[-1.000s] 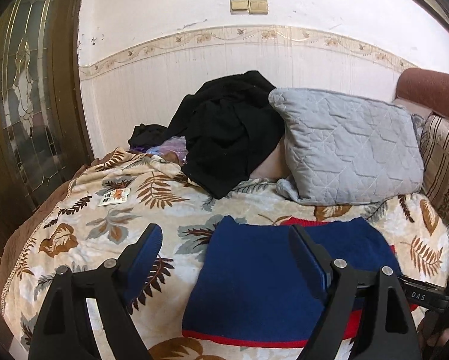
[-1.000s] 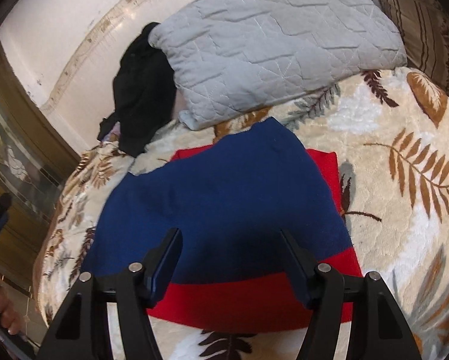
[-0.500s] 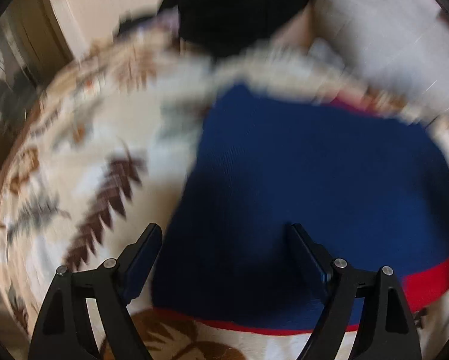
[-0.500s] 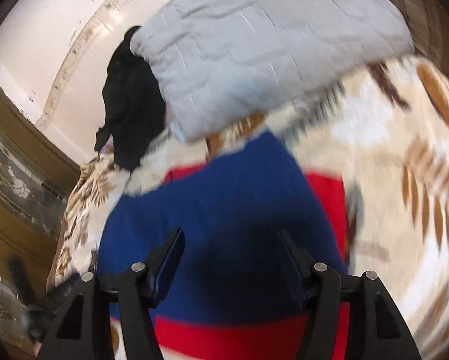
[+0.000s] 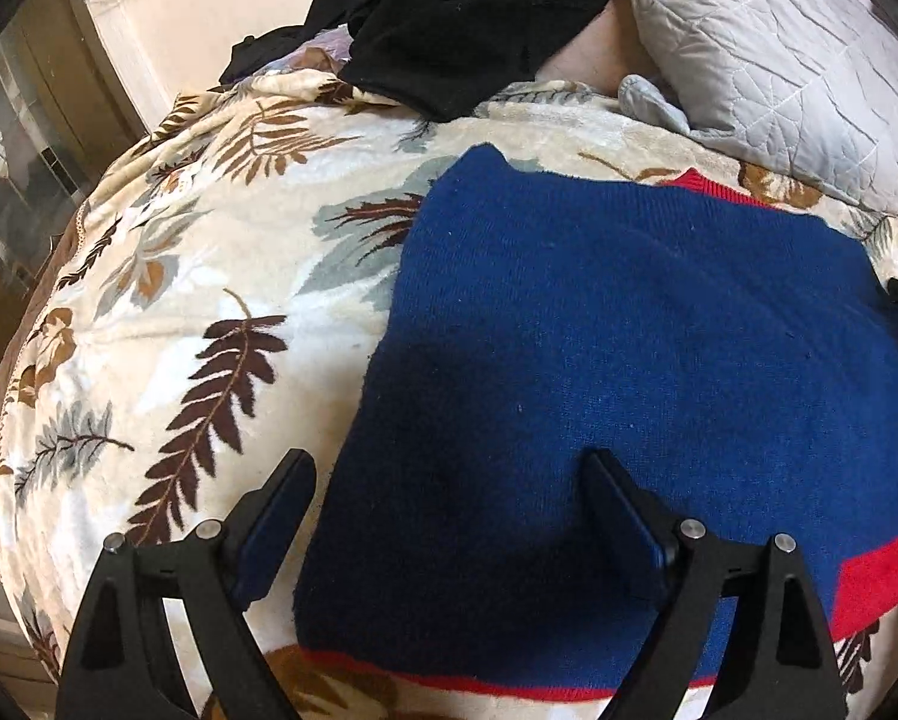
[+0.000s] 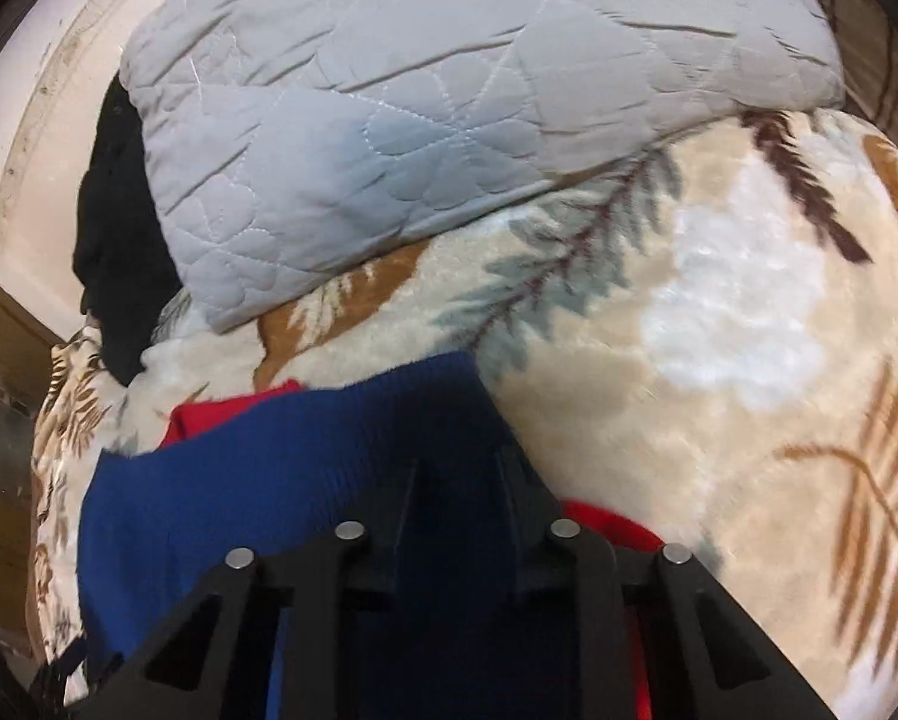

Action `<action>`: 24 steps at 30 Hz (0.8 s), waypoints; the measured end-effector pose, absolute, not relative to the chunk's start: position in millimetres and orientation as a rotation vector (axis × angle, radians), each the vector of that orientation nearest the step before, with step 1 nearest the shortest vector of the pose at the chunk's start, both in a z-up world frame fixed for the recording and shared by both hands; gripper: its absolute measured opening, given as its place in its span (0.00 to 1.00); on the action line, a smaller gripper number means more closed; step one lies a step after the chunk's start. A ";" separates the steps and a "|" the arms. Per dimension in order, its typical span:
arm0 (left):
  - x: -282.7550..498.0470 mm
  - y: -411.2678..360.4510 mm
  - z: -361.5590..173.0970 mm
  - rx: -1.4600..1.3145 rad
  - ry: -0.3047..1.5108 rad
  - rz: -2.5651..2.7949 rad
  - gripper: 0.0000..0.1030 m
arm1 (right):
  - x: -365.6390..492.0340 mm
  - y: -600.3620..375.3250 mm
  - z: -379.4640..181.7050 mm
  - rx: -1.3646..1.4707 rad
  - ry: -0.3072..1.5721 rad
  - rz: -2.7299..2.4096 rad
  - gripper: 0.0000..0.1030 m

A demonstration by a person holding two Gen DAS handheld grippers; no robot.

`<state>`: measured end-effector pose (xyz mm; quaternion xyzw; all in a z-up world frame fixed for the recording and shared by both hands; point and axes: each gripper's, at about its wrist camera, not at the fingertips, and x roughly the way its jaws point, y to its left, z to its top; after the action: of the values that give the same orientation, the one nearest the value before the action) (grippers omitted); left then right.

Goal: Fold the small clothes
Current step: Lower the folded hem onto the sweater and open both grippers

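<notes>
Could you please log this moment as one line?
left gripper: opening over sweater edge | right gripper: closing on sweater corner | blanket

Two close downward views, shared sweater (image 5: pixel 628 348)

Left gripper (image 5: pixel 449 492): matte black, skeletal frame with triangular cut-outs. Two round silver screw heads on each side. Fingers (image 5: pixel 278 510) flat, dark blue pads on inner faces.

Right gripper (image 6: pixel 457 498): same black frame with triangular cut-outs, four silver screw heads in a row. Pads in shadow, colour unclear.
</notes>
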<state>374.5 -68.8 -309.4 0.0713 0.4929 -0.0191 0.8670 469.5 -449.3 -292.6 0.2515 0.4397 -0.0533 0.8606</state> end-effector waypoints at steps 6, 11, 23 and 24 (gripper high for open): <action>367.5 -59.8 -294.3 0.123 0.989 -0.047 0.88 | 428.0 -478.0 -251.1 0.630 0.728 -0.017 0.85; 372.6 -61.0 -296.3 0.119 0.999 -0.049 0.88 | 447.0 -488.9 -253.5 0.622 0.745 0.013 0.83; 380.9 -64.8 -295.0 0.110 0.991 -0.042 0.88 | 509.9 -467.7 -305.4 0.641 0.936 0.141 0.11; 380.9 -64.3 -295.2 0.109 0.992 -0.040 0.88 | 505.2 -466.0 -297.5 0.639 0.897 0.129 0.10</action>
<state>380.9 -64.3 -295.2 0.0523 0.4756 -0.0190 0.8779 505.2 -466.0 -297.5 0.3036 0.4260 0.0611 0.8501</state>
